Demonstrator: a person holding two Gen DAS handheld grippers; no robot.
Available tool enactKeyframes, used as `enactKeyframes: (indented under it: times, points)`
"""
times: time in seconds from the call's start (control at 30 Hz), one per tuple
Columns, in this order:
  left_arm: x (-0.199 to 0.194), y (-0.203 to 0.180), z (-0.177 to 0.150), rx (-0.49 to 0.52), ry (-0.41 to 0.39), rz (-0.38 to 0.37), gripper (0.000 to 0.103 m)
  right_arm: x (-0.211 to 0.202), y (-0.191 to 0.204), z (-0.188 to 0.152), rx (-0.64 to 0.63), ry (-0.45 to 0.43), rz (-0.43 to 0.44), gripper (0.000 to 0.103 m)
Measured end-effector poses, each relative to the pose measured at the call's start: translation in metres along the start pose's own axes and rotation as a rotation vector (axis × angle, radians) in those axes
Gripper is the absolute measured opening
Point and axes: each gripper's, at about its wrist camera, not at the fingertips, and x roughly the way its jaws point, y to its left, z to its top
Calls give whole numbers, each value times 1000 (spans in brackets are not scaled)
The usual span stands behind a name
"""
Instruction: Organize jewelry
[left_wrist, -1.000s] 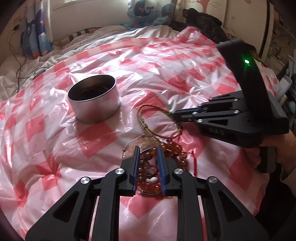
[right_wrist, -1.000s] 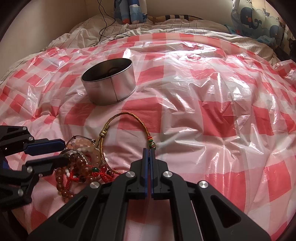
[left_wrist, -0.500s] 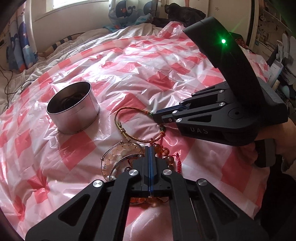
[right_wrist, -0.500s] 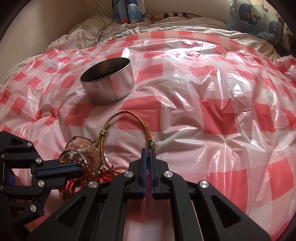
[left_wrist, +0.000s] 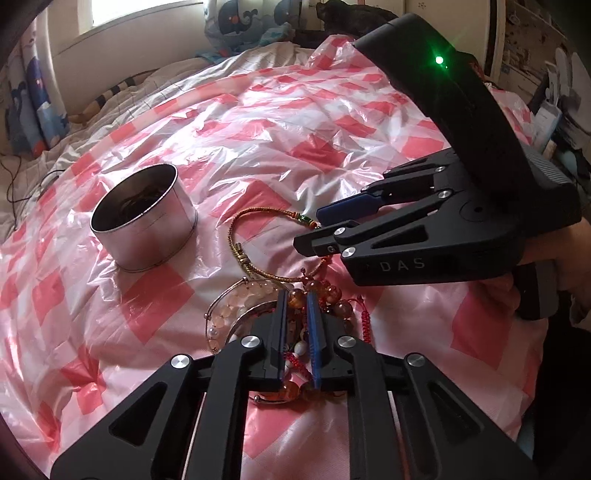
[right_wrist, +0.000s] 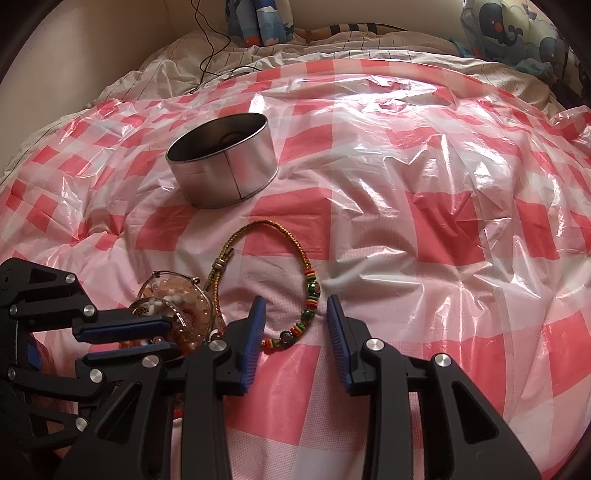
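The tin (right_wrist: 223, 162) stands upright on the checked sheet (right_wrist: 424, 221), something dark and unclear inside. Nearer lies the cord bracelet (right_wrist: 295, 258), a gold braided loop, its green and red beaded end between the right gripper (right_wrist: 295, 314)'s just-opened, untouching jaws. The left gripper (left_wrist: 297, 325), slightly reopened, straddles the amber beads (left_wrist: 295, 299) beside it.

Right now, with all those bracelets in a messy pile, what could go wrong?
1. The left gripper, jaws just opening, sits in the tangled bead pile; lifting could drag several pieces up together.
2. The right gripper has just opened around the gold cord bracelet, whose other end runs into the pile, so pulling it might snag.
3. The plastic sheet is crinkly and looks slippery; the tin could slide if bumped.
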Motion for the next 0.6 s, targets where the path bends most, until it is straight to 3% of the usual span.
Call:
enactKeyframes:
  times: [0.13,0.2,0.23,0.3,0.33,0.5,0.6]
  points:
    - [7,-4,-1,-6,18,-4,20,2,-4,1,10,-1,2,34]
    - [6,-2,0,-26,29,-32,15,2,-2,1,-1,-2,-3,33]
    - [4,-3,0,-24,28,-36,2,3,-2,1,-7,-3,-7,29]
    - [-4,1,2,-56,1,-70,0,2,-1,0,-13,-4,-10,11]
    - [-9,5,3,-76,-19,-86,0,1,-1,0,-12,-9,-7,9]
    - [-35,28,5,-179,-126,-169,0,-7,-9,4,37,-46,35,8]
    - [-39,28,6,-147,-147,-161,0,-8,-15,6,70,-45,59,8]
